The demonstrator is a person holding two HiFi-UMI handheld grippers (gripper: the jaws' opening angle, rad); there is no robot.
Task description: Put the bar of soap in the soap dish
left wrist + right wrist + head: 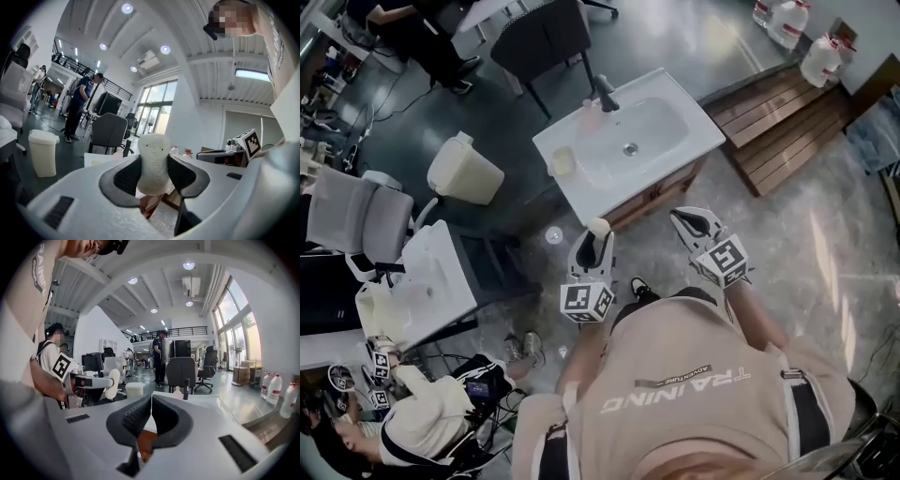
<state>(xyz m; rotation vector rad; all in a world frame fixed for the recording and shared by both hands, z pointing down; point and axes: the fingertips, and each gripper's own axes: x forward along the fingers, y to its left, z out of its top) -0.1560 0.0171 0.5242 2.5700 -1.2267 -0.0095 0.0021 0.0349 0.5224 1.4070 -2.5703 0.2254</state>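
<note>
Below the head camera, a white washbasin unit (pixel 698 131) stands ahead of the person, well apart from both grippers. The left gripper (pixel 597 246) is held out level and points toward the basin. Its jaws are clamped on the bar of soap (pixel 153 159), which stands upright between the pads with its top clear of them. The right gripper (pixel 689 221), alongside, has its jaws pressed together on nothing. Step in hand, by judgement: the carry. Bring the left gripper over the pale soap dish (pixel 564 161) at the counter's left edge, lower until the bar rests inside, then release; grip firmly, as a smooth bar may slip
</note>
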